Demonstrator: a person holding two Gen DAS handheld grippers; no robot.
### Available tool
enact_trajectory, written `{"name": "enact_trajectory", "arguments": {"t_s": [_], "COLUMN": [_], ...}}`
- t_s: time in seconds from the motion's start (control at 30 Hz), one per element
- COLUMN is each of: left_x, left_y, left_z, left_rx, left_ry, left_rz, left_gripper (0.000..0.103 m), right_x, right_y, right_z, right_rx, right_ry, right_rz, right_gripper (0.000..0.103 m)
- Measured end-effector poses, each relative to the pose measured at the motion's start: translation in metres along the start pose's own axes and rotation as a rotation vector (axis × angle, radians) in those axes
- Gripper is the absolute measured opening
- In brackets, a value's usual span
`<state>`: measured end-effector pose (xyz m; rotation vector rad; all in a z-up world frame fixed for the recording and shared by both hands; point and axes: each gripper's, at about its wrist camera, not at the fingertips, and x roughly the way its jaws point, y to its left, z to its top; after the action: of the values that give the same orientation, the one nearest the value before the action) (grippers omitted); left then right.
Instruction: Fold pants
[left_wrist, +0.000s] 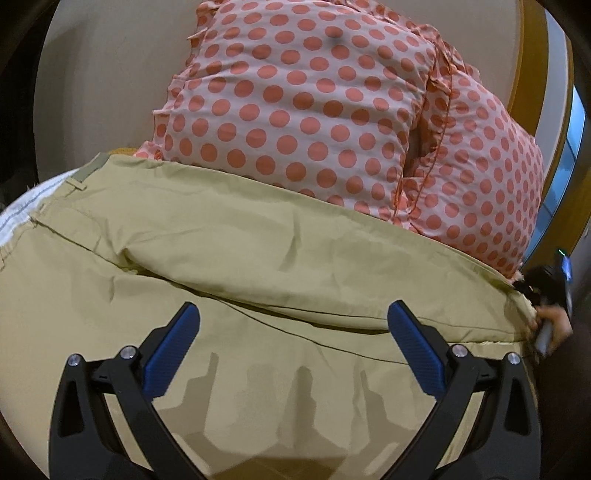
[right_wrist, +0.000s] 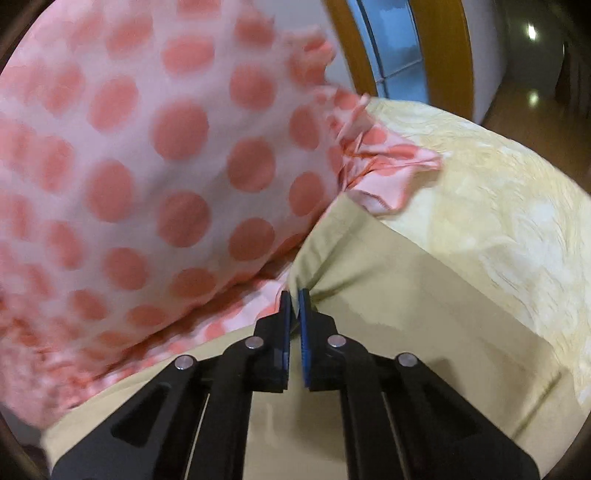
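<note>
With our right gripper (right_wrist: 294, 295) pinched on the hem of the pants (left_wrist: 258, 236), which lie on the bed against the pillow (left_wrist: 306, 103), and our left gripper (left_wrist: 293, 319) wide open and empty above them, we judge the thin hem can slip out, or drag on the pillow.

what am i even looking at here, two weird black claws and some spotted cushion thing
These are two handheld grippers, one in each of a person's hands, each with a fisheye camera looking along its fingers. The left wrist view shows the left gripper open above khaki pants spread on a yellow bedspread. The right wrist view shows the right gripper shut on the pants' edge. Behind lies a pink polka-dot pillow. The pants are being folded.
</note>
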<state>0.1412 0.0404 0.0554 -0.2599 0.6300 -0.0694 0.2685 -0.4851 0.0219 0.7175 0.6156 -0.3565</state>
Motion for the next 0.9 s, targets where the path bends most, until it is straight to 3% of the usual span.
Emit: {"name": "enact_trajectory", "arguments": {"t_s": [0.07, 0.17, 0.23, 0.37, 0.43, 0.47, 0.5, 0.6, 0.63, 0.67, 0.7, 0.73, 0.83, 0.9], "left_x": [-0.004, -0.018, -0.032, -0.048, -0.048, -0.047, -0.045, -0.039, -0.037, -0.033, -0.028, -0.025, -0.008, 0.007], "left_y": [0.001, 0.002, 0.005, 0.012, 0.017, 0.021, 0.028, 0.05, 0.056, 0.064, 0.074, 0.08, 0.098, 0.107], "left_z": [0.001, 0.004, 0.007, 0.019, 0.026, 0.029, 0.033, 0.042, 0.046, 0.05, 0.055, 0.059, 0.073, 0.08], "left_rx": [-0.005, -0.006, -0.012, -0.004, -0.005, -0.011, -0.021, -0.06, -0.074, -0.094, -0.12, -0.136, -0.174, -0.193], "left_ry": [-0.01, -0.036, -0.056, -0.079, -0.063, -0.048, -0.032, -0.01, -0.005, 0.002, 0.005, 0.006, 0.023, 0.054], "left_rz": [0.002, 0.013, 0.0, -0.006, -0.004, 0.001, 0.003, 0.031, 0.032, 0.028, 0.019, 0.013, 0.014, 0.038], "left_gripper": [0.101, 0.101, 0.101, 0.101, 0.101, 0.101, 0.101, 0.101, 0.101, 0.101, 0.101, 0.101, 0.101, 0.098], "right_x": [-0.048, -0.113, -0.15, -0.151, -0.147, -0.146, -0.145, -0.147, -0.144, -0.14, -0.136, -0.129, -0.15, -0.177], "right_y": [-0.019, -0.053, -0.068, -0.101, -0.113, -0.116, -0.119, -0.119, -0.118, -0.115, -0.117, -0.118, -0.135, -0.145], "right_z": [-0.015, -0.052, -0.088, -0.127, -0.136, -0.138, -0.14, -0.142, -0.141, -0.139, -0.137, -0.134, -0.122, -0.117], "right_rx": [0.043, 0.09, 0.108, 0.161, 0.219, 0.246, 0.268, 0.274, 0.266, 0.248, 0.237, 0.231, 0.273, 0.258], "right_ry": [-0.054, -0.092, -0.088, 0.004, 0.064, 0.079, 0.086, 0.075, 0.068, 0.059, 0.057, 0.072, -0.008, -0.106], "right_rz": [0.146, 0.284, 0.288, 0.291, 0.286, 0.286, 0.288, 0.281, 0.282, 0.277, 0.278, 0.296, 0.403, 0.403], "right_gripper": [0.004, 0.004, 0.004, 0.005, 0.018, 0.035, 0.046, 0.052, 0.051, 0.043, 0.029, 0.004, 0.003, 0.002]}}
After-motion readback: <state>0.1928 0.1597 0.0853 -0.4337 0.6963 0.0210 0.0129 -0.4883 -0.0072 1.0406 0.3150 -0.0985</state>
